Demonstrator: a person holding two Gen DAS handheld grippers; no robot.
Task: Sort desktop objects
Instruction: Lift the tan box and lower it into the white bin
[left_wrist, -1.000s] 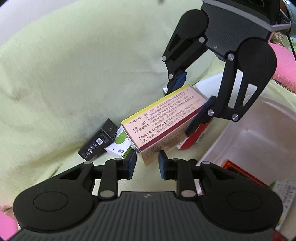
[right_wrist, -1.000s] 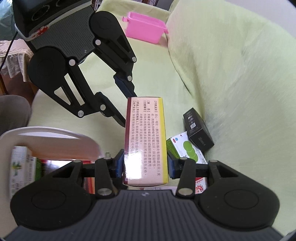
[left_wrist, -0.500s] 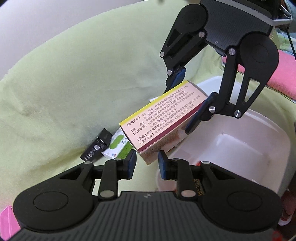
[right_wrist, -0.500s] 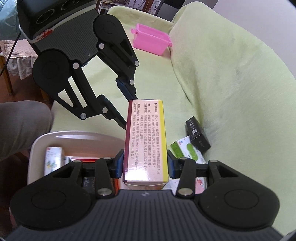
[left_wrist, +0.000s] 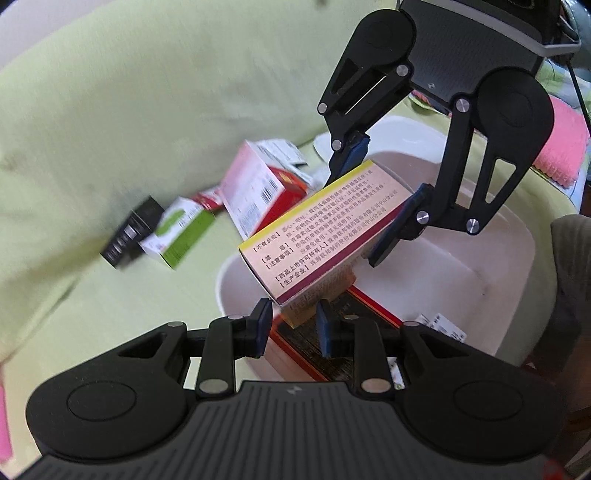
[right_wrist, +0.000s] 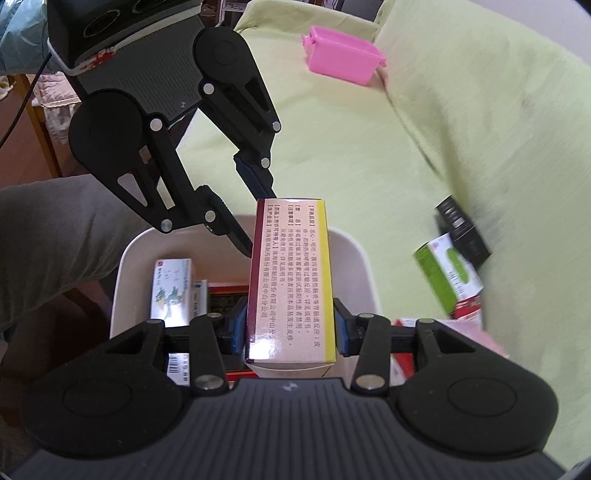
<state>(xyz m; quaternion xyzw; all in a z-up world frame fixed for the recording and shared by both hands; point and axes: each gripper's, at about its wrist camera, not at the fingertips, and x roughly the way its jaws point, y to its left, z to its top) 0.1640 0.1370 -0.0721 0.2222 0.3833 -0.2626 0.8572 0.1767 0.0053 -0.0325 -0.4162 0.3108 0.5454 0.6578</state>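
While the medicine box (right_wrist: 291, 280) is clamped by its long side faces between the blue pads of the right gripper (right_wrist: 290, 328), it is held above the white bin (right_wrist: 354, 251), just ahead of the parted, empty fingers of the left gripper (left_wrist: 293, 325). If it is let go from this height, it could be tipped against the bin rim or landed askew on the boxes (right_wrist: 173, 291) already inside. Its long axis is run straight forward beyond the right fingertips, printed face up, far end aimed at the left gripper.
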